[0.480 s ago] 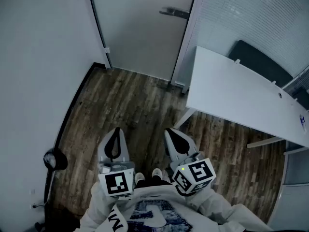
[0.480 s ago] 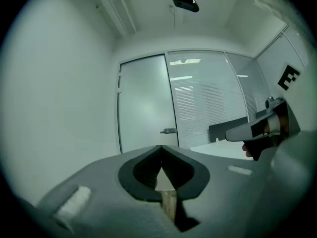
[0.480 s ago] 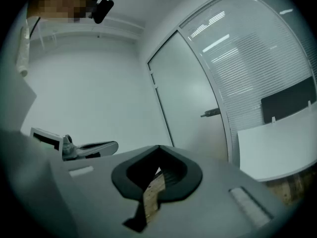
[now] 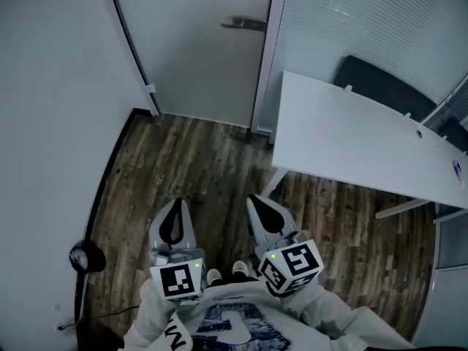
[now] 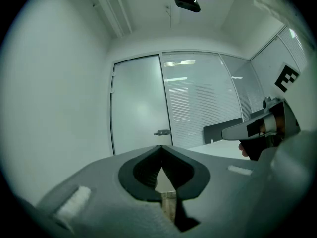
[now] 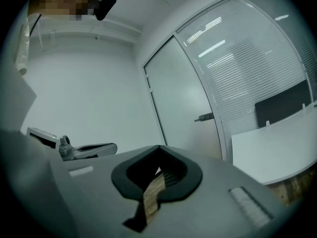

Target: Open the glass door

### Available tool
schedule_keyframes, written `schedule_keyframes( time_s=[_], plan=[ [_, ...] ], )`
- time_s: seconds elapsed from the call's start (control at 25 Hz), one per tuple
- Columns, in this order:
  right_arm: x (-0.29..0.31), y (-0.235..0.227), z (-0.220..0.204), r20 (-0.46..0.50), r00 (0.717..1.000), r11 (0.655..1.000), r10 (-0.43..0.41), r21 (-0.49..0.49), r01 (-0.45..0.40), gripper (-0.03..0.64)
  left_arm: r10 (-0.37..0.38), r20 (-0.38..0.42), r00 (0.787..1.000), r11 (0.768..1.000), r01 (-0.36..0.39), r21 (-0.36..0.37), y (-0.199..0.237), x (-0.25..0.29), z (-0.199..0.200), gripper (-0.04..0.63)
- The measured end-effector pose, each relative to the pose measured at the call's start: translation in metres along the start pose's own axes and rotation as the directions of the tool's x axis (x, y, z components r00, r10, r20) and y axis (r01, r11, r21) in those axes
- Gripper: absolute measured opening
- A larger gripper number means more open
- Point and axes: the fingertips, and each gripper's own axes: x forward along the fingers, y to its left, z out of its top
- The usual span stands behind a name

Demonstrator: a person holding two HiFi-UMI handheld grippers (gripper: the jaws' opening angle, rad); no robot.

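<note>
1. I hold both tools low in front of my body, side by side and close together. Both reach forward over the wood floor, about level.
2. My left gripper has its jaws closed, tips meeting, with nothing between them; only a sliver of floor shows through the gap behind the tips.
3. My right gripper sits just beside it and tips slightly downward. Its jaws are closed on nothing too.
4. The glass door stands ahead of me, well apart from both tools, between the plain wall on the left and a glazed partition with blinds on the right.
5. The door is upright and frosted, its long axis running floor to ceiling, and it looks shut in its frame.
6. Its handle is a lever lying level near the door's right edge, its free end pointing left across the pane.
7. A white desk stands to my right, beside the partition.
</note>
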Motion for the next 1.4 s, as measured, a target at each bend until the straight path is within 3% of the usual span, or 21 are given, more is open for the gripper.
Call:
schedule_keyframes(
  time_s=[0.6, 0.84, 1.4],
  plan=[
    [0.006, -0.059, 0.036, 0.09, 0.995, 0.999, -0.033, 0.027, 0.031, 0.002, -0.017, 0.017, 1.0, 0.999, 0.017, 0.029, -0.033, 0.041, 0.016, 0.005],
    [0.048, -0.067, 0.045, 0.096, 0.995, 0.999, -0.039, 0.017, 0.038, 0.002, -0.027, 0.023, 0.999, 0.999, 0.027, 0.025, -0.015, 0.081, 0.015, 0.006],
    [0.209, -0.076, 0.069, 0.099, 0.978, 0.983, -0.182, 0.013, 0.182, 0.002, -0.188, 0.013, 0.982, 0.982, 0.188, 0.01, 0.082, 0.233, 0.009, 0.006]
  ],
)
